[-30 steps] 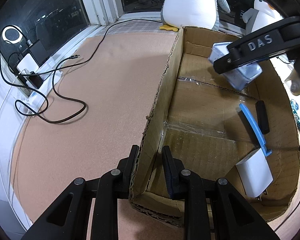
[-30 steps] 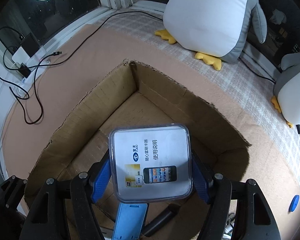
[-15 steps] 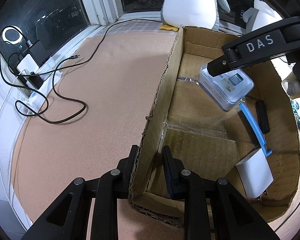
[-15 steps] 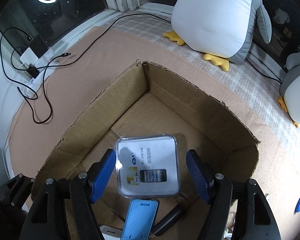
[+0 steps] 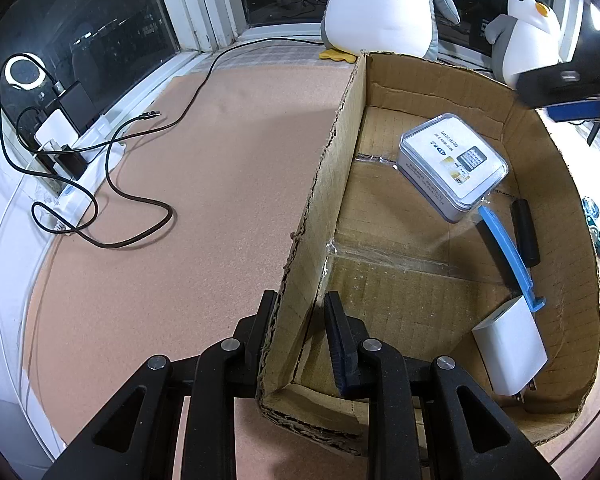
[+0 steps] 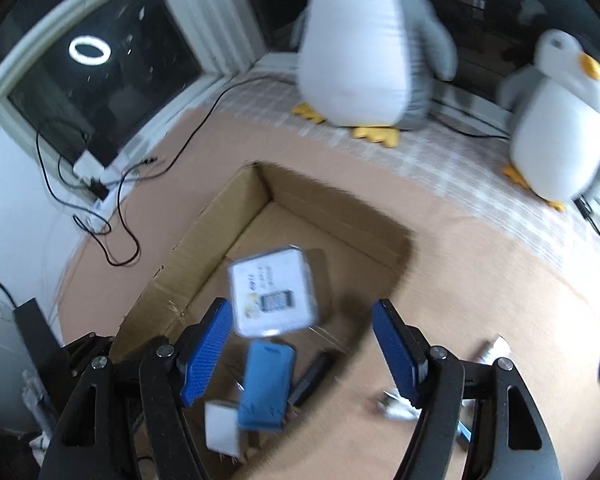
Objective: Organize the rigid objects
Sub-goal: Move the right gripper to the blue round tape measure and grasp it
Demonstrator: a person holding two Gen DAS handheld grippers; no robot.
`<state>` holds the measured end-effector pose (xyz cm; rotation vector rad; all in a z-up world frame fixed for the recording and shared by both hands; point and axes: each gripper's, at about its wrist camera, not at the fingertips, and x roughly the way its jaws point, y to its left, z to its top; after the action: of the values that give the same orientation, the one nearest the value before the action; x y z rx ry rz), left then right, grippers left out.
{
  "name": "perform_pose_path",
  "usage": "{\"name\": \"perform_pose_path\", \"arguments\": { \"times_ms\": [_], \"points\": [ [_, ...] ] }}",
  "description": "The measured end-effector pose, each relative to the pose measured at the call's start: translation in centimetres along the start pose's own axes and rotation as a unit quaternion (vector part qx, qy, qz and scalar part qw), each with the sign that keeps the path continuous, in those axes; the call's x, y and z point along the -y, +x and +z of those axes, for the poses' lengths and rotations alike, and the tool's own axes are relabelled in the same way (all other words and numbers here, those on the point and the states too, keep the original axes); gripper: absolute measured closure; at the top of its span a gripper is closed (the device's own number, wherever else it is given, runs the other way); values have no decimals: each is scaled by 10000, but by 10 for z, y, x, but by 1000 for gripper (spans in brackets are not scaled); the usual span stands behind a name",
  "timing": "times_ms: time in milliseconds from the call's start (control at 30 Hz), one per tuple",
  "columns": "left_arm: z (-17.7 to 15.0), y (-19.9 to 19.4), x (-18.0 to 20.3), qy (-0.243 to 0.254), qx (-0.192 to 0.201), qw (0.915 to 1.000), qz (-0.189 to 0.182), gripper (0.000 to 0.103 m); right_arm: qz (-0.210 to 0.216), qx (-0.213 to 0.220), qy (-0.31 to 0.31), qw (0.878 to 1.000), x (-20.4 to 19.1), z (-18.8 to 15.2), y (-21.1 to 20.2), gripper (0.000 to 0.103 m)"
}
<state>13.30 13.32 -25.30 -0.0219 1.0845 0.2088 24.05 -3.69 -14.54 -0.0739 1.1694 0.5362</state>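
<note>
My right gripper (image 6: 300, 356) sat spread above the clear plastic case (image 5: 452, 166), which had dropped into the cardboard box (image 5: 332, 152); left gripper (image 5: 300, 320) stayed pinching its wall.

The right tool (image 6: 300, 354) now stands open and pulled back; the clear case (image 5: 452, 166), released, apparently lies inside the cardboard box (image 5: 548, 160).

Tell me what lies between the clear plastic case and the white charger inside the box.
In the left wrist view, a blue tool and a black stick lie between the case and the charger.
</note>
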Motion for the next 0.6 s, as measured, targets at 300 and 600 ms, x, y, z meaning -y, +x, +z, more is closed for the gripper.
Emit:
{"name": "perform_pose_path", "arguments": {
  "times_ms": [300, 600],
  "points": [
    [0, 0, 0, 4, -4, 10000, 8, 78, -342, 433, 860, 9948, 99, -39, -64, 34],
    [0, 1, -1, 23, -23, 10000, 60, 78, -1116, 553, 2093, 9699, 232, -77, -100, 34]
  ]
}}
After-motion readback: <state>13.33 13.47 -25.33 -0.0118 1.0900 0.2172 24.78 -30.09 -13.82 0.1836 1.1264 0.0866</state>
